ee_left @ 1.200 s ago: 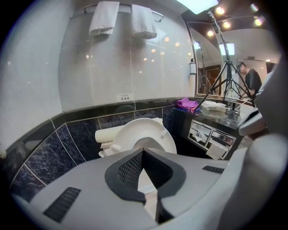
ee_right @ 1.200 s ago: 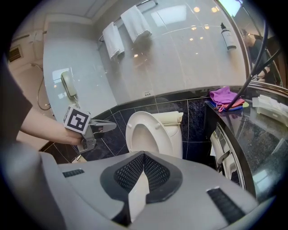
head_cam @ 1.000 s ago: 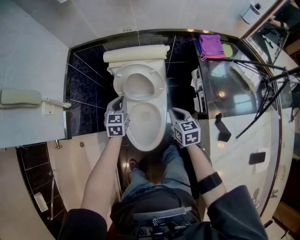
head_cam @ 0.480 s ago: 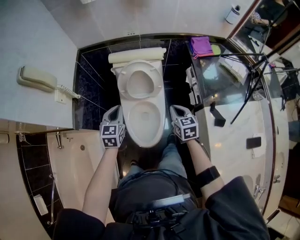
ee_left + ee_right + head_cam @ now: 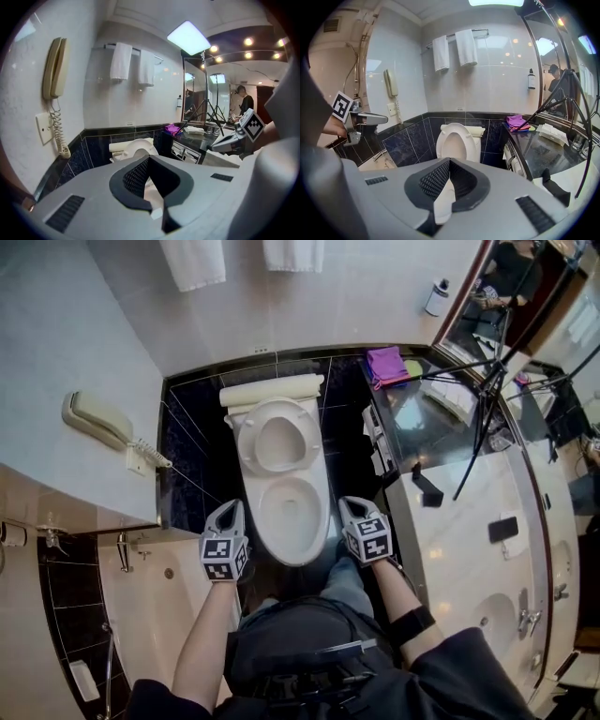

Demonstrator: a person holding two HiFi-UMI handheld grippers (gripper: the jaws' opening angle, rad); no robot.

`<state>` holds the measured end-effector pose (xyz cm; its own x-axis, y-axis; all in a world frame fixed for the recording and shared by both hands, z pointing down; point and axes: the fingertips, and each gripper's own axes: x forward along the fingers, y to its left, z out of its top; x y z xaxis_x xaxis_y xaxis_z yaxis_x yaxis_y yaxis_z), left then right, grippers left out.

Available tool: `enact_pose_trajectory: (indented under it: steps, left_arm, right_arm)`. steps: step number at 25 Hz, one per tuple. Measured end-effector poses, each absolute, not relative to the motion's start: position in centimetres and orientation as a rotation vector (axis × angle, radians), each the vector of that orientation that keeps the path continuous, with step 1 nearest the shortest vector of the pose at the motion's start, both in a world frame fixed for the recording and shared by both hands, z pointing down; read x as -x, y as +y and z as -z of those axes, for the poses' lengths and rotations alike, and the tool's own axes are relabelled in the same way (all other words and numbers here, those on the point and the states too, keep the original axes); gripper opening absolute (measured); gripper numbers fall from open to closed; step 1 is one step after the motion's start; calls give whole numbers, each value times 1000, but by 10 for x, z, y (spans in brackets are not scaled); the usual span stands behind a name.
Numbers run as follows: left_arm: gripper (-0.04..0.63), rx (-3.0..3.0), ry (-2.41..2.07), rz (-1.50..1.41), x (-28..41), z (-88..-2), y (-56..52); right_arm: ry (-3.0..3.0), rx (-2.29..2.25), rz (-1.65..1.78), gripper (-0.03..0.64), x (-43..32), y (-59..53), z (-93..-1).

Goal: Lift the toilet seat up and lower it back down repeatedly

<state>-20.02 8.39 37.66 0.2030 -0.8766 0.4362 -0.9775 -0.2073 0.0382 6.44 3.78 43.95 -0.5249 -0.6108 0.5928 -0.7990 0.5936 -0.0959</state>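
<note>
Both grippers have drawn back toward the person since the earlier frames, from beside the bowl's middle to either side of its front end. Left gripper [image 5: 228, 509] hangs just off the left of the bowl [image 5: 292, 521], not touching it. Right gripper [image 5: 351, 504] hangs just off the right, likewise clear. Left fingers [image 5: 133, 180] are closed together with nothing between them. Right fingers [image 5: 436, 180] are also closed and empty.

Seat [image 5: 273, 440] stands raised, leaning back against the tank [image 5: 272, 390], as in the earlier frames, and is well apart from both grippers. Bowl rim is exposed.

Phone [image 5: 98, 418] is mounted on the left wall. Two white towels [image 5: 192, 261] hang above the tank. Purple cloth [image 5: 386, 364] lies on the dark tabletop [image 5: 422, 418] to the right of the toilet.
</note>
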Motion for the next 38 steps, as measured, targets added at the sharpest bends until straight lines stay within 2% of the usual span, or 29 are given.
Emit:
enact_pose_trajectory:
  steps: [8, 15, 27, 38]
  left_arm:
    - [-5, -2188, -1742, -471, 195, -380, 101]
    - [-5, -2160, -1771, -459, 194, -379, 83]
    - [-5, -2074, -1863, -505, 180, -406, 1]
    - [-5, -1988, -1879, -595, 171, -463, -42]
  right_arm:
    - [-2293, -1101, -467, 17, -67, 47, -445]
    - [-2259, -1090, -363, 20, -64, 12, -434]
    - [-2218, -837, 7, 183, -26, -152, -466]
    - [-2221, -646, 77, 186, 3, -268, -585]
